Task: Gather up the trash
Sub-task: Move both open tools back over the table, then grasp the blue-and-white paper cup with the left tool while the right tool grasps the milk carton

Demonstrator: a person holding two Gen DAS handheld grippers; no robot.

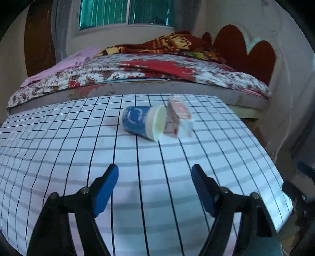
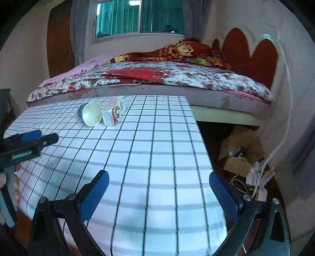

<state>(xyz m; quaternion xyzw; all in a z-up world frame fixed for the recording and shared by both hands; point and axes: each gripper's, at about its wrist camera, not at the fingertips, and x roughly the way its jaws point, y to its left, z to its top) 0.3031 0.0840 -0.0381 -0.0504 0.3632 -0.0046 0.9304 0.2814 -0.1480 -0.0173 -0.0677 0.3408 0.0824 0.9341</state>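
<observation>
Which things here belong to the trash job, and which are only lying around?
For the job: paper cup lying on its side; small carton beside it; left gripper and right gripper, both open and empty.

Only lying around: checked table; bed; cardboard box and cables on the floor.

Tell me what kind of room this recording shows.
Most likely a bedroom: a bed with a floral quilt and red scalloped headboard stands behind the grid-patterned table, under a window with teal curtains.
</observation>
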